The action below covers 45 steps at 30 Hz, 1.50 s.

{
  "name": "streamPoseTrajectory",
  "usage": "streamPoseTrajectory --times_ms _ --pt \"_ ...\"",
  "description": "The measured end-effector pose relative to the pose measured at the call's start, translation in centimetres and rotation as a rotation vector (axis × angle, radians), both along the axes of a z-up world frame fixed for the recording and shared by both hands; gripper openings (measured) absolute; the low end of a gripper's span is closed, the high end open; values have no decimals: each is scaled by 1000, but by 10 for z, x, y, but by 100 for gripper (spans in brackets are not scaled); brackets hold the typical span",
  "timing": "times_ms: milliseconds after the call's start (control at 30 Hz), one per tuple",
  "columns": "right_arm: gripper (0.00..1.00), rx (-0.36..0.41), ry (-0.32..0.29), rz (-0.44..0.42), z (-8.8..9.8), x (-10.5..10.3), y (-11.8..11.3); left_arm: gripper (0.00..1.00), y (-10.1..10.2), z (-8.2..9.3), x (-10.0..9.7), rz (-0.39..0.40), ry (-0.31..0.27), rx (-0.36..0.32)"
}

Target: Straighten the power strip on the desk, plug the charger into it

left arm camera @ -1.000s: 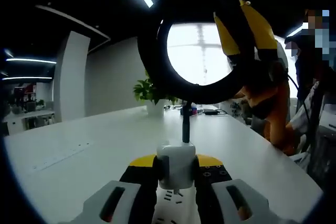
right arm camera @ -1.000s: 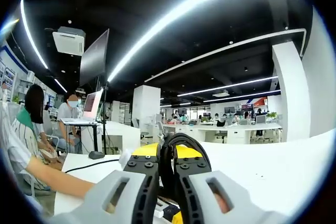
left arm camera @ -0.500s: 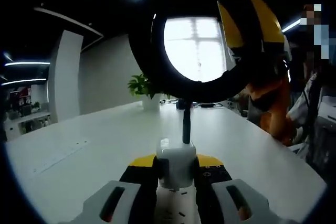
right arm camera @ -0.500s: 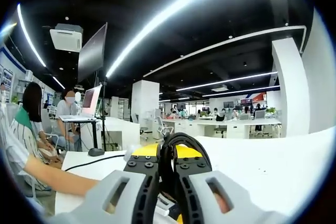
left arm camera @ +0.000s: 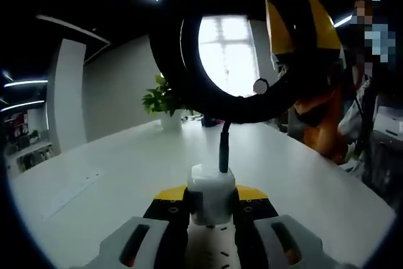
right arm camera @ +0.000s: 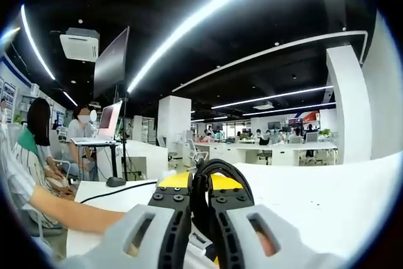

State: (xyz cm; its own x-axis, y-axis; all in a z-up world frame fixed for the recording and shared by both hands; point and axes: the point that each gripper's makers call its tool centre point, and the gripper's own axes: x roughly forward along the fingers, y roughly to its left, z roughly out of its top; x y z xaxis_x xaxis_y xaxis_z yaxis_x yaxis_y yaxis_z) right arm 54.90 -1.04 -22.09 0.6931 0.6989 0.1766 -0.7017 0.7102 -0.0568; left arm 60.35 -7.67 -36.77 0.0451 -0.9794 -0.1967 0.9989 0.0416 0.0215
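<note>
Charger (left arm camera: 213, 193), a white block, sits upright between my left tongs (left arm camera: 213, 218), whose jaws are closed against its sides; it stands over the white power strip (left arm camera: 213, 256) that lies under those jaws on the white counter (left arm camera: 126, 181). Its black cable (left arm camera: 223, 149) rises straight from its top and runs into a wide black loop overhead. No brand or writing can be read on charger or strip; only dark slots show on the strip. My right tongs (right arm camera: 201, 212) are nearly closed on a loop of black cable (right arm camera: 217, 171), and their yellow and black body (left arm camera: 302, 48) looms at the upper right of the left gripper view. Open counter spreads to the left and ahead of the charger, up to a potted plant (left arm camera: 160, 102). Around it lies an open office with ceiling light strips, white pillars and a bright window. Seated people (right arm camera: 38, 149) and a laptop on a stand (right arm camera: 104, 133) are at the left of the right gripper view.
</note>
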Motion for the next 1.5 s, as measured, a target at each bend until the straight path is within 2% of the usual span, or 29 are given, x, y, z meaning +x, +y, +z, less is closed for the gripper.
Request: streamPoseTrajectory --times_ms 100,167,200,333,367,400,433,567,667,733,800,833,867,933,1200,1267,1367,1433,1500 --pt "7 7 1 0 -1 0 -1 25 0 -1 0 -7 -18 12" --pt "8 38 8 10 -3 -3 -1 25 3 -5 -1 -17 -52 30" --pt "8 41 0 7 -3 -3 -1 25 3 -5 -1 -18 -47 24" --pt "9 -39 -53 -9 -4 -4 4 25 3 -5 0 -20 -38 9" --pt "10 -83 -68 -34 -7 -3 3 25 3 -9 0 -24 -49 23" --pt "11 -118 -72 -52 -10 0 4 25 0 -6 0 -20 -81 1" --pt "11 -103 -84 -47 -9 -1 5 25 3 -11 -1 -20 -64 35" --pt "11 -109 -104 -64 -9 0 0 25 3 -10 -5 -18 -75 35" --pt "20 -132 -106 -88 -11 2 -7 26 3 -11 -2 7 -84 43" --pt "24 -141 -90 -95 -16 5 -12 32 6 -21 0 42 -82 99" --pt "24 -142 -76 -98 -21 6 -16 47 6 -27 11 102 -95 124" --pt "25 -142 -71 -100 -23 7 -18 53 6 -30 11 101 -96 128" --pt "26 -144 -64 -102 -26 7 -21 57 7 -33 13 110 -90 137" --pt "28 -142 -53 -107 -31 8 -26 57 9 -33 12 117 -87 139" --pt "36 -146 -24 -106 -42 12 -34 63 15 -12 12 166 -64 68" --pt "38 -144 -21 -112 -44 13 -35 63 18 -11 13 187 -45 51" --pt "41 -139 -19 -118 -48 15 -37 69 22 -7 22 239 36 13" --pt "44 -138 -11 -111 -53 16 -37 74 25 -6 22 259 55 13" --pt "48 -131 11 -91 -57 16 -36 75 29 -4 21 271 59 6"
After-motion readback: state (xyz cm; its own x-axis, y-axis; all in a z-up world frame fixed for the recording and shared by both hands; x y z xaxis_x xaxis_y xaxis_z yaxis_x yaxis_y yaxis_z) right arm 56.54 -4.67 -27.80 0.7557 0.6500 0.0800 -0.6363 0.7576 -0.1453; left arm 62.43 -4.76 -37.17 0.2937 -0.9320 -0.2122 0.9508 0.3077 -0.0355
